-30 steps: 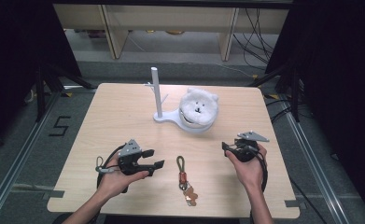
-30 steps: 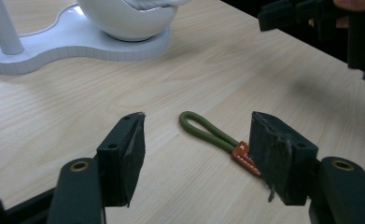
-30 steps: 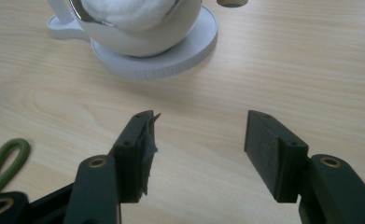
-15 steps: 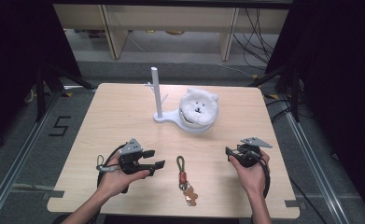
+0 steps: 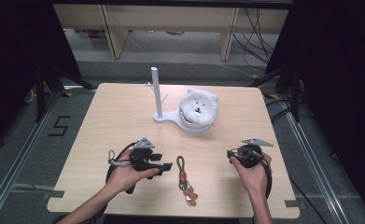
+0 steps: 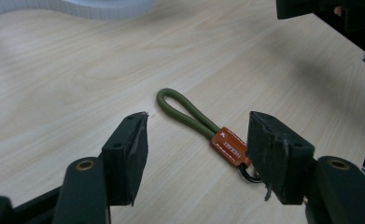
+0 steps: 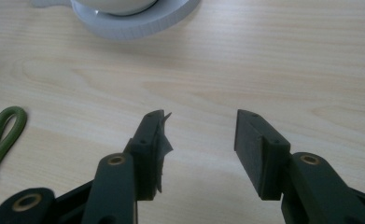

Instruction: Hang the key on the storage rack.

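Observation:
A keychain (image 5: 183,176) with a green cord loop (image 6: 186,112), an orange tag (image 6: 229,145) and a metal ring lies flat near the table's front edge. My left gripper (image 5: 164,167) rests just left of it, open, its jaws (image 6: 199,154) straddling the cord without touching it. The right gripper (image 5: 230,153) stands open to the right of the keychain, nothing between its jaws (image 7: 201,140); the green loop (image 7: 2,135) lies at the left edge of its view. A white stand (image 5: 157,98) with an upright peg and a fluffy white bear-face ball (image 5: 198,108) sits mid-table.
The light wooden table (image 5: 115,121) has bare room on its left and right sides. The stand's round base (image 7: 138,21) lies ahead of the right gripper. Dark floor, cables and shelving surround the table.
The right gripper has come down and toward the front edge, closer to the table top. The left gripper has hardly moved beside the keychain.

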Demonstrator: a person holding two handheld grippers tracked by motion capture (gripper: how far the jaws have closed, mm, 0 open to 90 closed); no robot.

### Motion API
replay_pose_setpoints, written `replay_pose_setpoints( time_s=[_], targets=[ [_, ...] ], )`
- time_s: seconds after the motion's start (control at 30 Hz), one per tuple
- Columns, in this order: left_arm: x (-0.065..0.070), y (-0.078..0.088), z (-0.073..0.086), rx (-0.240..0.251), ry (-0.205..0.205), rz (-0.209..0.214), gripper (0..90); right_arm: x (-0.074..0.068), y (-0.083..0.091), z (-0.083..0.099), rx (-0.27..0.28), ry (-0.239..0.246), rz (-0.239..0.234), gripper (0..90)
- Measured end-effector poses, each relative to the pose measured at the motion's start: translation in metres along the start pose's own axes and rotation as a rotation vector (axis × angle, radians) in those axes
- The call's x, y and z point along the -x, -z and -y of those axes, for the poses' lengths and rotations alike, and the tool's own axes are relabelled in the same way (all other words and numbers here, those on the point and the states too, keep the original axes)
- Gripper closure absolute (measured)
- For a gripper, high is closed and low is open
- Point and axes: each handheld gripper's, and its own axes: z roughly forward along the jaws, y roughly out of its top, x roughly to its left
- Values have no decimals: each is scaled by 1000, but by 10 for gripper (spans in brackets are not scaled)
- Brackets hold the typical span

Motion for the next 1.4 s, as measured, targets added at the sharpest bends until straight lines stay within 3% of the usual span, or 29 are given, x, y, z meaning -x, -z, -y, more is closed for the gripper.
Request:
replay_pose_setpoints(
  time_s=[0.1,0.17,0.2,0.27,0.33,0.4,0.57,0.6,0.67,0.7,0.73,0.77,0.87,0.9,1.03,1.07,1.1,1.13,1.17,1.2,1.23,1.3,1.33,1.4],
  targets=[
    [3,-6,-2,-53,-5,-4,379,-2,-3,0,-6,13,-18,536],
    [6,-14,-2,-66,21,-9,379,-4,-2,0,-22,19,-12,532],
    [5,-17,-2,-102,9,0,379,-5,-2,0,-16,13,-8,531],
    [8,-24,-2,-116,24,-1,379,-5,-3,0,-22,16,-7,526],
    [11,-29,-1,-155,18,-1,378,-6,-3,-1,-31,12,-9,522],
    [12,-33,-1,-203,-15,3,375,-5,-3,-1,-35,18,-10,516],
    [18,-43,-3,-215,-9,-12,369,-5,-4,0,-35,19,-21,509],
    [17,-42,-5,-242,-37,-18,369,-5,-4,1,-38,19,-27,508],
    [21,-46,-5,-231,-12,-25,369,-7,-2,1,-59,0,-17,506],
    [19,-46,-6,-265,-46,-17,369,-6,-4,1,-55,7,-34,505],
    [20,-48,-6,-267,-40,-16,369,-4,-6,1,-33,35,-42,504],
    [20,-48,-6,-274,-43,-22,369,-5,-6,1,-29,21,-34,504],
    [21,-52,-6,-280,-45,-21,370,-5,-6,1,-33,28,-15,504],
    [21,-53,-6,-280,-45,-25,370,-6,-5,1,-35,18,-34,504],
    [22,-55,-7,-280,-43,-34,369,-6,-7,2,-37,10,-33,503],
    [22,-56,-7,-284,-51,-36,369,-4,-7,2,-42,33,-15,502],
    [23,-57,-8,-286,-55,-40,369,-8,-6,2,-44,3,-21,502],
    [23,-57,-8,-290,-57,-45,369,-8,-6,2,-44,3,-21,502],
    [26,-60,-7,-262,-25,-46,368,-6,-6,2,-49,29,-14,502],
    [24,-59,-8,-293,-57,-48,368,-4,-7,3,-49,52,-13,501],
    [25,-59,-8,-291,-58,-54,367,-6,-7,2,-40,33,-36,501],
    [26,-60,-8,-296,-63,-58,367,-7,-7,2,-39,26,-32,500],
    [28,-62,-7,-272,-33,-63,367,-7,-7,2,-47,28,-17,500],
    [28,-62,-8,-305,-64,-65,366,-6,-7,2,-50,32,-14,500]
  ],
)
